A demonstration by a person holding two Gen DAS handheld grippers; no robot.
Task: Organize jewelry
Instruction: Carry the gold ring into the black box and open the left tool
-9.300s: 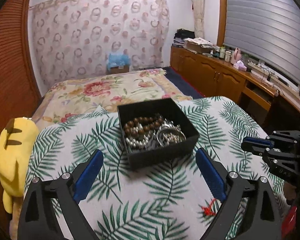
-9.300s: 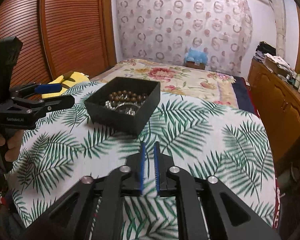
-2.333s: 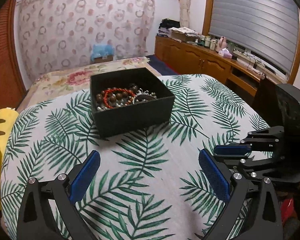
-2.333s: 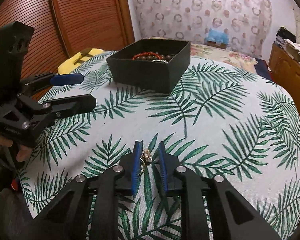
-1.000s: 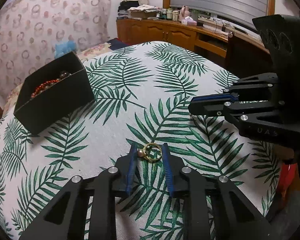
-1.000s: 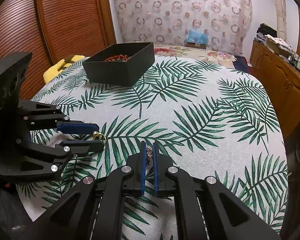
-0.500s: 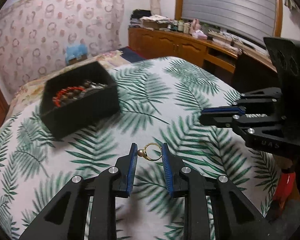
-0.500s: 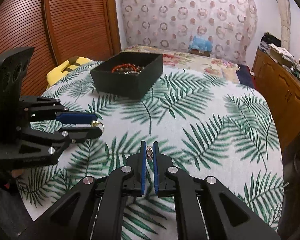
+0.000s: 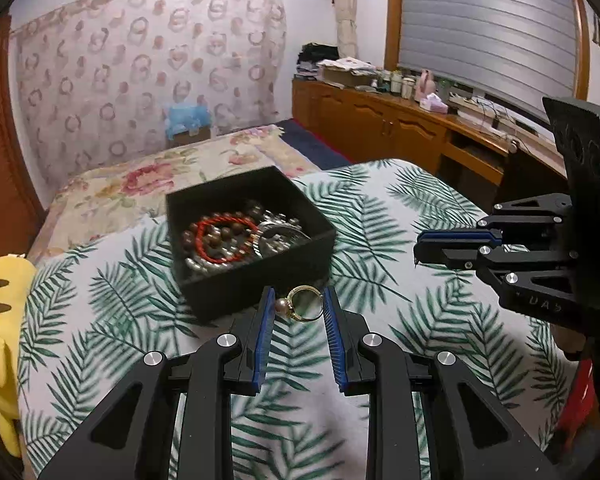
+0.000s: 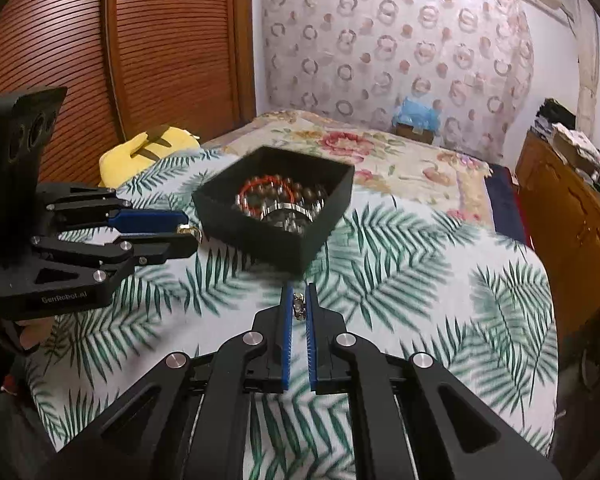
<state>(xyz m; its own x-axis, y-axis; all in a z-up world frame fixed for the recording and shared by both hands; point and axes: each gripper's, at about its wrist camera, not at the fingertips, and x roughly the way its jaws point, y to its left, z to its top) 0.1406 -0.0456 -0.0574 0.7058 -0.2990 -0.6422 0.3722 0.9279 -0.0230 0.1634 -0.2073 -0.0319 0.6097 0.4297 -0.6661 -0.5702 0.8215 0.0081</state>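
A black open box [image 9: 256, 256] [image 10: 276, 236] stands on the palm-leaf tablecloth and holds bead bracelets, a red one and silver pieces. My left gripper [image 9: 298, 306] is shut on a gold ring with a pearl [image 9: 305, 304], held above the cloth just in front of the box; it shows at the left in the right wrist view [image 10: 188, 236]. My right gripper [image 10: 299, 304] is shut on a small silvery jewel [image 10: 298, 305], also held near the box's front; it shows at the right in the left wrist view [image 9: 420, 254].
The round table [image 10: 440, 320] stands by a bed with a floral cover [image 9: 140, 176]. A yellow plush toy [image 9: 0, 304] lies at the table's left edge. Wooden cabinets [image 9: 400, 128] run along the right wall, and a slatted wooden door [image 10: 140, 48] is at the left.
Both grippers have lifted off the cloth with their pieces and moved closer to the black box, which now looks larger and nearer in both views.
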